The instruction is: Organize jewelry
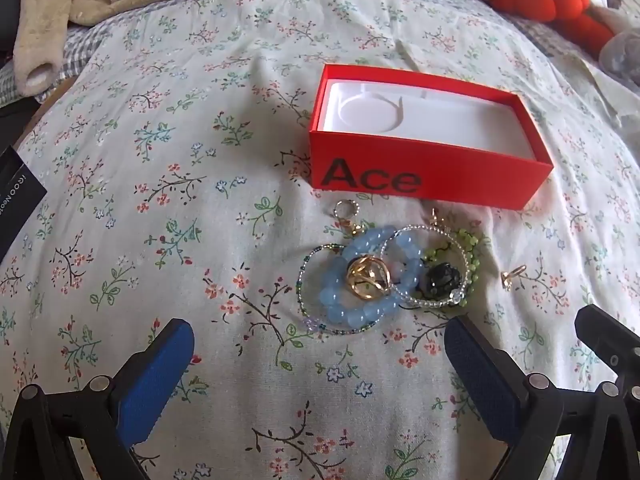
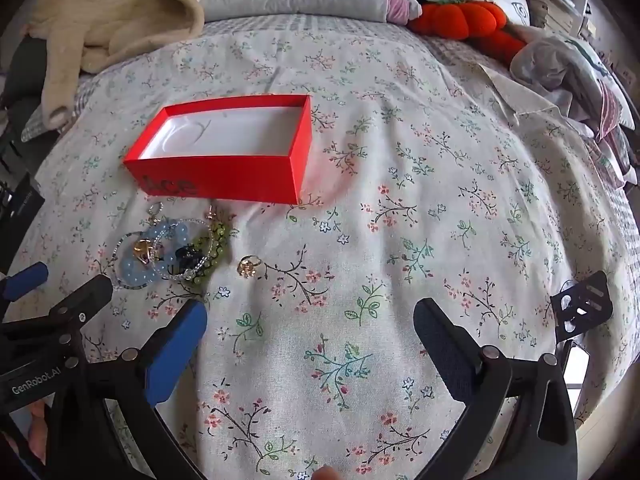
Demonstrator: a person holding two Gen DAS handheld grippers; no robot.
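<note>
A: Scene check. Bed (image 1: 160, 128) with floral sheet carries everything. Red box (image 1: 424, 172) sits open on it, white insert bare, nothing inside.

B: Jewelry?

A: Tangled pile (image 1: 384, 276) just in front of the box's near wall, the one printed "Ace". Blue bead bracelet (image 1: 374, 280) is the biggest piece, with a gold ring cluster (image 1: 367, 276) lying in its middle. A clear-bead loop and a green bead strand (image 1: 472, 256) overlap it on the right. One small gold ring (image 2: 249, 266) lies apart, right of the pile.

B: Grippers?

A: Left gripper (image 1: 320, 360) spread wide, holding nothing, hovering on the near side of the pile from the box. Right gripper (image 2: 310, 344) also spread and holding nothing, over bare sheet, right of the pile and the loose ring.

B: Step in hand looks like first pick. None boxed yet.

A: Agreed. Suggest the left gripper takes the blue bracelet by its outer edge, not the centre, so the rings don't get dragged. Lift slowly; overlapping loops may come along. Sheet is soft, so pressing down risks pinching fabric. The lone ring suits the right gripper: one finger each side, close gently.
</note>
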